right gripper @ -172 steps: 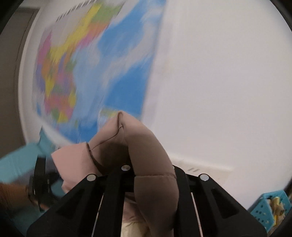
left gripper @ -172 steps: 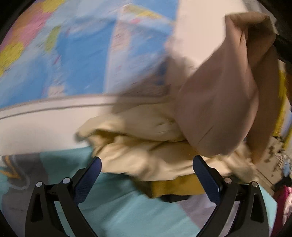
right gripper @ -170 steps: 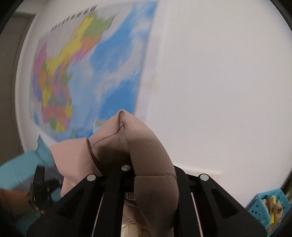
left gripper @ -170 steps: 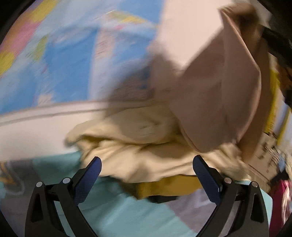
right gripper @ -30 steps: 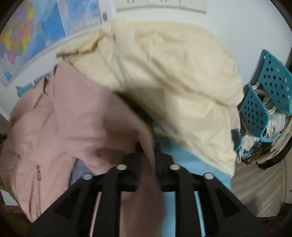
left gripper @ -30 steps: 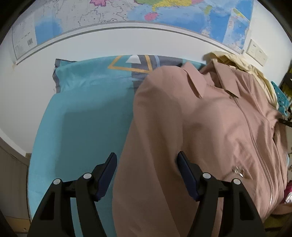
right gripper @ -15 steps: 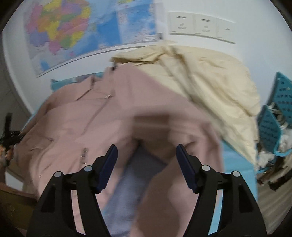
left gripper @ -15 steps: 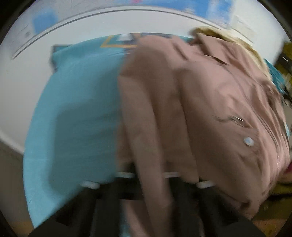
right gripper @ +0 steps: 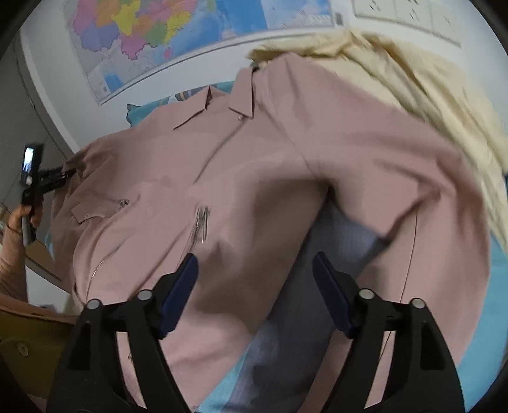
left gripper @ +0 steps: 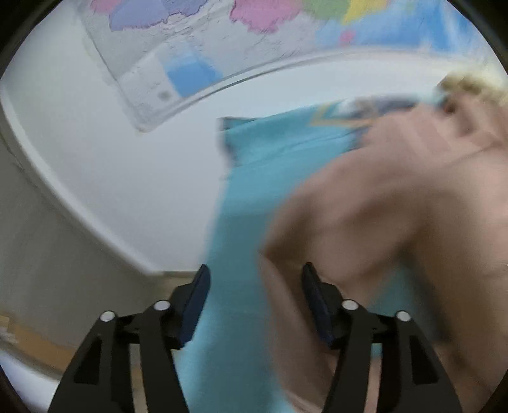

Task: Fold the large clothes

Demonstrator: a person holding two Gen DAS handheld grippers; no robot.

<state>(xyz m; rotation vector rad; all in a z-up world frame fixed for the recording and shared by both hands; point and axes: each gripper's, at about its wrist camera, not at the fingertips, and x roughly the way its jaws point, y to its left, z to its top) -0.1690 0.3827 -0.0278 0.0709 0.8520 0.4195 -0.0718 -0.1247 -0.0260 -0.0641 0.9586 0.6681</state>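
Note:
A dusty-pink zip jacket [right gripper: 285, 143] lies front-up and spread over the teal bed sheet [left gripper: 247, 190]. In the left wrist view, which is blurred, its shoulder and sleeve [left gripper: 397, 206] fill the right half. My left gripper [left gripper: 256, 270] hovers at the sleeve's left edge. Its jaws are opening, and the cloth lies by the right finger without being pressed. My right gripper [right gripper: 255, 259] hangs over the jacket's lower right part. Its jaws are opening too, with nothing pinched. At the jacket's far left edge the left gripper [right gripper: 68, 173] shows again, held by a hand [right gripper: 22, 219].
A cream garment [right gripper: 412, 73] is heaped at the jacket's far right side, against the wall. A map [right gripper: 158, 31] and wall sockets [right gripper: 406, 16] are on that wall. A mustard garment [right gripper: 31, 343] lies at the lower left. A grey-blue patch of the sheet [right gripper: 343, 228] shows under the right sleeve.
My left gripper, shut on the pink sleeve half a second ago, has let go and swung left. My right gripper released the jacket's edge, opened wider and drew back.

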